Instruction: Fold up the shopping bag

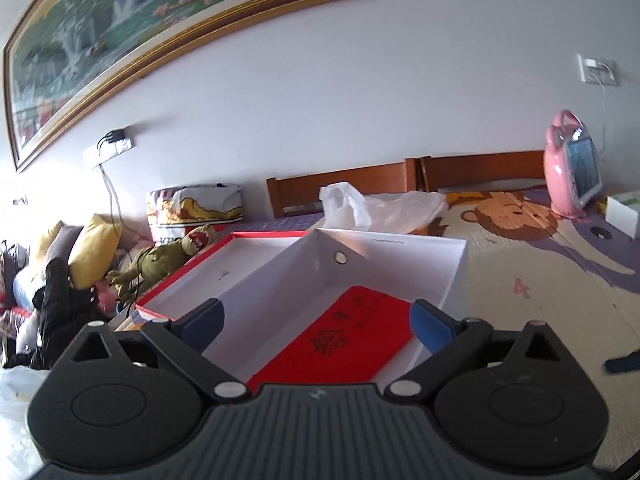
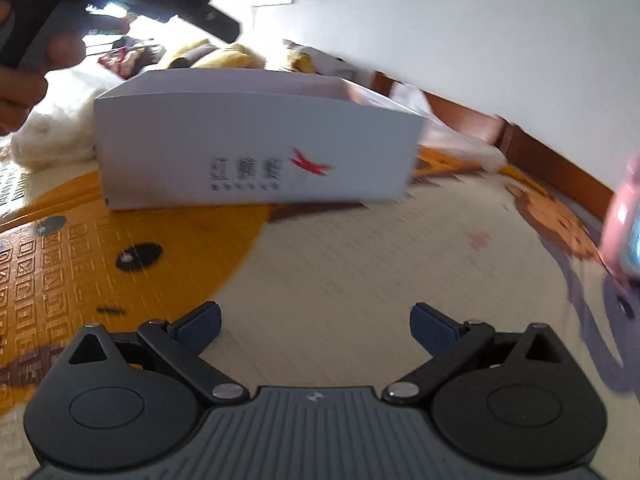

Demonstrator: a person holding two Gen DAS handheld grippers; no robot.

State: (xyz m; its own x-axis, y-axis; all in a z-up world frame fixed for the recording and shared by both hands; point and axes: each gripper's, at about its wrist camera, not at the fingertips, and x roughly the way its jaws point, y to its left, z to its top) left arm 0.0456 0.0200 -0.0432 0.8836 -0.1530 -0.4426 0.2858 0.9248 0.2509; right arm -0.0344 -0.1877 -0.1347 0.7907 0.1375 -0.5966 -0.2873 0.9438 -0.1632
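The bag (image 1: 384, 206) — white, crumpled plastic — lies on the mat (image 1: 520, 280) near its far edge, just before 2 wooden chair backs (image 1: 344, 186). Nearer stands an open white box (image 1: 400, 264) with a red packet (image 1: 344, 340) lying inside; a red-edged lid (image 1: 224, 268) sits just left of it. The left gripper (image 1: 316, 324) hangs over the box, jaws wide apart and empty. The right gripper (image 2: 316, 324) hovers above bare mat near the box's printed side (image 2: 256, 152), jaws likewise spread — view blurred.
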